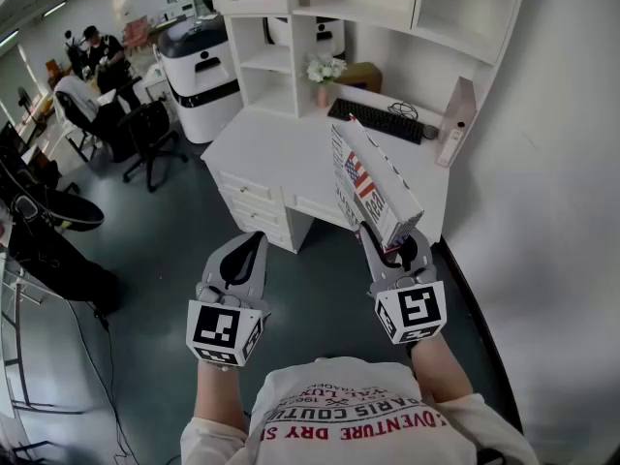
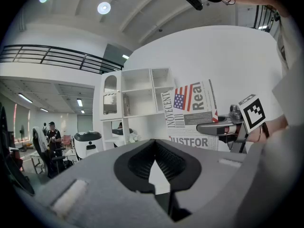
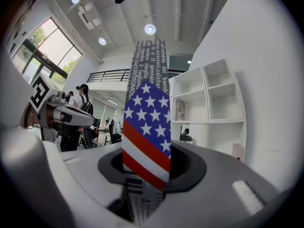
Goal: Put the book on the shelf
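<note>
The thick, box-like book with a newspaper-print cover and an American flag panel (image 1: 373, 187) is held off the desk, pinched at its near end between the jaws of the right gripper (image 1: 390, 245). Its long axis runs straight out from those jaws, in line with them. The far end points ahead toward the white shelf unit (image 1: 387, 8). In the right gripper view the flag-printed narrow side faces the camera, and the jaws press on the broad covers either side of it. The book's near end sinks between the jaws and is hidden by the gripper's grey body. The small print on the cover is too fine to read.

Level with the right jaws and to their left, the left gripper (image 1: 254, 240) has its jaws pressed together with nothing between them.

Ahead of and below both sets of jaws stands the white desk (image 1: 281, 153), carrying a black keyboard (image 1: 376, 121) and a small vase of white flowers (image 1: 325, 71). The shelf unit rises from the back of the desk, its top cut off by the edge of the head view.
</note>
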`<state>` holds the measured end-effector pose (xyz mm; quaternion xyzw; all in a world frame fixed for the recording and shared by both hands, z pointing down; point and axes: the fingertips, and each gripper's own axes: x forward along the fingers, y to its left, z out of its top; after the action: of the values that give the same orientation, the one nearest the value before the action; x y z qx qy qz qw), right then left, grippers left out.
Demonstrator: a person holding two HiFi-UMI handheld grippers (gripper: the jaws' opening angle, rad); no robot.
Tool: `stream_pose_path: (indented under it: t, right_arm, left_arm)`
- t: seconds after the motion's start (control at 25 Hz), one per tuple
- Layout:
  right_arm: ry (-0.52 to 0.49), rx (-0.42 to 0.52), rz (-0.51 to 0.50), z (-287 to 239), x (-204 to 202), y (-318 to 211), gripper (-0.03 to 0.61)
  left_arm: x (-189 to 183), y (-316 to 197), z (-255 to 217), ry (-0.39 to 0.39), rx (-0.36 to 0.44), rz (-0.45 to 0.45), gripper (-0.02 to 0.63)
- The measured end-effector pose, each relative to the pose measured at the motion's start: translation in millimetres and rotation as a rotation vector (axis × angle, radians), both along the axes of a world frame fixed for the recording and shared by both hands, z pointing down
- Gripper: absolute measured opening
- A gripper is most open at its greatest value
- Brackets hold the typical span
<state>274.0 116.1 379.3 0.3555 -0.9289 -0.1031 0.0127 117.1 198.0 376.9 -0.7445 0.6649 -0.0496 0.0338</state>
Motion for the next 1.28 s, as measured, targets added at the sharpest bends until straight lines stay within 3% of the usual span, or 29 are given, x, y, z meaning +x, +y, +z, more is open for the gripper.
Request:
stream_pose_path:
  t: [0.52,0.72,0.96,1.28]
  right_arm:
    - [0.013,-0.024,-0.003,15.1,-1.7,-15.1,0.153]
    - [-0.024,-0.046,0.009,13.4,-8.8,-34.9,0.153]
    - [-0.051,-0.099,0.023,29.7,-22.0,-63.1,0.153]
    - [-0.061,-0.078,0.099,18.3,-85.5,-132.0,0.153]
  left_arm:
    - [2.4,-16.0,8.4,-0.008,-0.013,0.009,0.006]
    - [-9.8,-26.8,10.4,-0.009,-0.023,0.0,0.006]
    - [-35.6,-44.8,27.8,0.006,-0.033,-0.025,0.005]
    - [-100.3,-129.7,15.8,-0.027,-0.022,0.074,0.006]
